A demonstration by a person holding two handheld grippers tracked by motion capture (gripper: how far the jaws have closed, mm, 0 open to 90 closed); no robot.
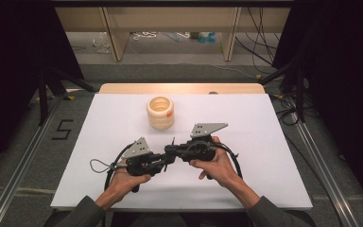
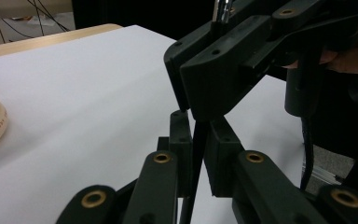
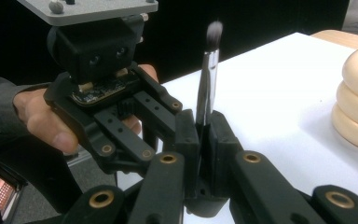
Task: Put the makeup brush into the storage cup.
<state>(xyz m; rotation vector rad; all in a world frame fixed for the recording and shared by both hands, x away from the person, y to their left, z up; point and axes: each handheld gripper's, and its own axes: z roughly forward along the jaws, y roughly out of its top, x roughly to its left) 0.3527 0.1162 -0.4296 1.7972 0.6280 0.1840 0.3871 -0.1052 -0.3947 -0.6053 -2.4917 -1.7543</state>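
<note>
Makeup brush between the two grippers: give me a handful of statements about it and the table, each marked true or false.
1. The right gripper is shut on the makeup brush. True.
2. The brush's bristle tip points up in the right gripper view. True.
3. The left gripper hangs open, well clear of the brush. False: its jaws are closed on the brush's thin dark handle.
4. The cream ringed holder lies tipped on its side. False: it stands upright on the white table.
5. The brush already stands in the holder. False: it is held between the grippers, nearer the person than the holder.
6. Both grippers meet near the table's middle in the high view. True.
</note>
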